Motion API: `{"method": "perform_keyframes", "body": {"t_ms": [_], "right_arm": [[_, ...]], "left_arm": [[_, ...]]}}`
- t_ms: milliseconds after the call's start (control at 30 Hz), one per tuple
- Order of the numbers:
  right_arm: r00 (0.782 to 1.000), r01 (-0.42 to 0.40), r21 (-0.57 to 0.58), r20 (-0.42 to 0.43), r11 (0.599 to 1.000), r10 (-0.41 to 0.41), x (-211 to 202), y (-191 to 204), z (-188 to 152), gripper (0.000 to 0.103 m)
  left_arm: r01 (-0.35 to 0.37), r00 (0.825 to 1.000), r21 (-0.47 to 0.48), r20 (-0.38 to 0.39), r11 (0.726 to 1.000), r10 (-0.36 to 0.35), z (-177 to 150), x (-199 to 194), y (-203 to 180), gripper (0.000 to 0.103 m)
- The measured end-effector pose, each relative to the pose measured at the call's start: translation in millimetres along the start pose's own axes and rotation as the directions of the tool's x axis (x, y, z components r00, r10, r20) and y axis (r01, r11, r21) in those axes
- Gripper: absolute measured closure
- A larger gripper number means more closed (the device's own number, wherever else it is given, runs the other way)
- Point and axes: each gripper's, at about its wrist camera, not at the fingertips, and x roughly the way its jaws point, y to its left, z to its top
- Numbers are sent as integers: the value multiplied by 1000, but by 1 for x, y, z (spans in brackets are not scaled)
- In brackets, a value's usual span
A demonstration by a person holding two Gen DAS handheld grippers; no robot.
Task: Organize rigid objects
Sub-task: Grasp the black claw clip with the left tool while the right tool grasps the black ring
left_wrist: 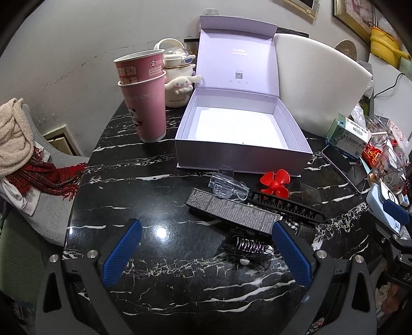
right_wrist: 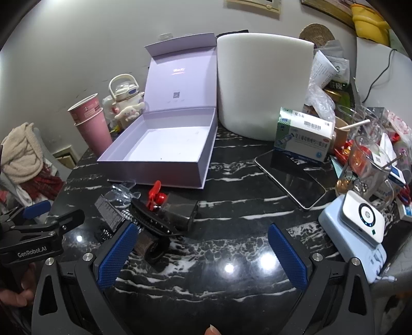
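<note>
Black marble table (right_wrist: 231, 206) bears "GenRobot.AI"-marked left tongs (right_wrist: 55, 215).

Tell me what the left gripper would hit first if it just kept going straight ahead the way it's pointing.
Probably the long black printed box, lying slantwise just ahead of the open left gripper. The black coiled hair clip sits nearer but toward the right finger, so it might be brushed first; depth is hard to judge.

Lived-in home, shown by cluttered black marble table (left_wrist: 159, 260). Framed pictures (left_wrist: 354, 15) hung on far wall. Cartoon-dog kettle (right_wrist: 126, 99) and stacked pink paper cups (left_wrist: 144, 98) set far left. Medicine box (right_wrist: 303, 134), phone (right_wrist: 289, 177), glass mug (right_wrist: 368, 167) heaped right. Scarf-draped chair (left_wrist: 38, 165) placed left.
</note>
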Motion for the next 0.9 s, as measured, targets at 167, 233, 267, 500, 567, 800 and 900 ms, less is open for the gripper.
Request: {"method": "perform_keyframes", "body": {"t_ms": [167, 233, 267, 500, 567, 800, 900], "right_arm": [[1000, -4, 10, -3, 1000, 4, -2, -3, -6, 0], [1000, -5, 13, -6, 1000, 5, -2, -3, -8, 0], [1000, -6, 15, -7, 1000, 6, -2, -4, -10, 0], [999, -39, 23, -17, 999, 39, 1, -4, -19, 0], [998, -49, 23, -29, 999, 50, 5, -3, -23, 0], [991, -112, 21, -67, 994, 113, 20, 4, -31, 0], [988, -136, 13, -77, 991, 137, 26, 8, -33, 0]], "left_arm": [[17, 1000, -6, 6, 1000, -17, -5, -3, 0, 0], [24, 1000, -7, 7, 1000, -24, -7, -4, 0, 0], [28, 1000, -7, 7, 1000, -28, -8, -5, 0, 0], [62, 998, -12, -12, 998, -62, -18, -1, 0, 0], [70, 997, -13, -15, 997, -70, -20, 1, 1, 0], [101, 994, -20, -31, 995, -101, -26, 10, 6, 0], [125, 991, -18, -46, 992, -126, -29, 17, 7, 0]]}}
